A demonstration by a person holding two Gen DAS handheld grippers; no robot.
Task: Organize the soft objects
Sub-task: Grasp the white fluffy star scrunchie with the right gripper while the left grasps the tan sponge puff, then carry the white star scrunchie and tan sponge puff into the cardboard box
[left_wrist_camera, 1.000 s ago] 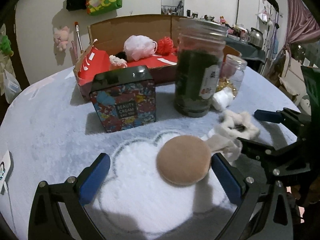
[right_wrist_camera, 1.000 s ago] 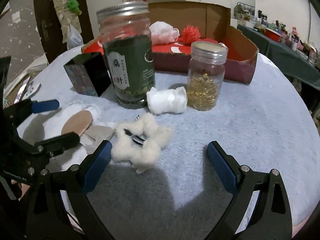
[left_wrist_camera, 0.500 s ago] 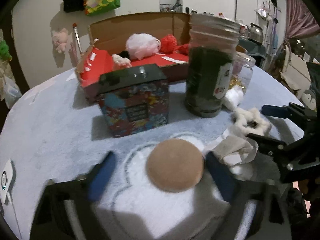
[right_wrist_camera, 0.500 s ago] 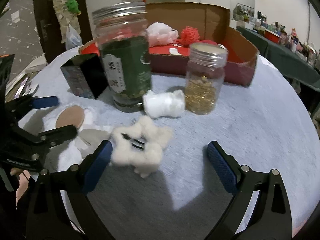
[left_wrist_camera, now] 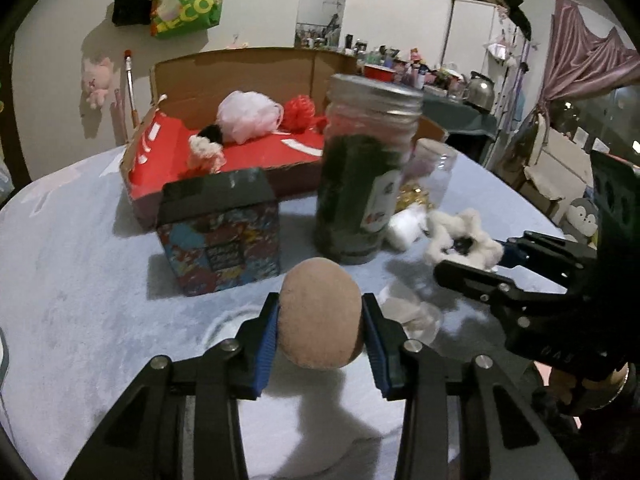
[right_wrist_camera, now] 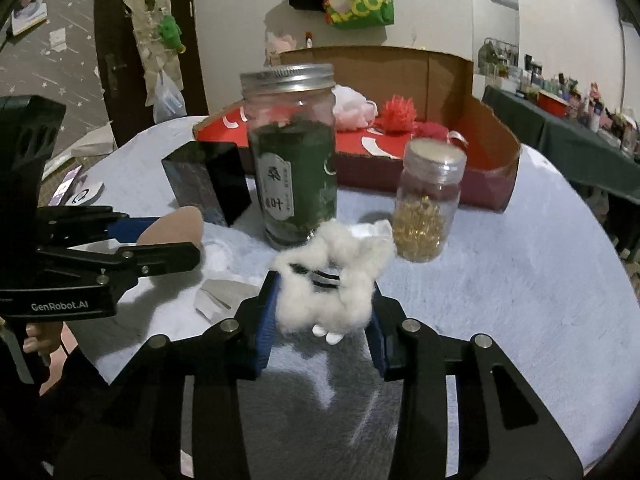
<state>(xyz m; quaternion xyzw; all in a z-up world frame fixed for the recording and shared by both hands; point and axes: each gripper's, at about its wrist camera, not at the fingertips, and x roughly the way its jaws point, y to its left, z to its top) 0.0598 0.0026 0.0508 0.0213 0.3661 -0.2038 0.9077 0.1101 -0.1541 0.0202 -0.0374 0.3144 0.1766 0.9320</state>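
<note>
Both grippers grip soft items: left gripper (left_wrist_camera: 320, 326) pinches the tan powder puff (left_wrist_camera: 320, 316), right gripper (right_wrist_camera: 322, 312) the fluffy white hair clip (right_wrist_camera: 332, 280), likely bound for the cardboard box (right_wrist_camera: 452, 80) at twelve o'clock.

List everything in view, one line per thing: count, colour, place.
powder puff: one, tan, between left gripper's fingers
fluffy hair clip: one, white, between right gripper's fingers
tall jar: one, dark green contents, metal lid, table centre
small jar: one, clear, gold contents, right of tall jar
patterned box: one, multicoloured, black lid, left of tall jar
cardboard box: one, brown, red inside, behind jars
bath pouf: one, pink, in cardboard box
pompom: one, red, in cardboard box
table: one, pale blue cover
left gripper: black, blue pads
right gripper: black, blue pads
</note>
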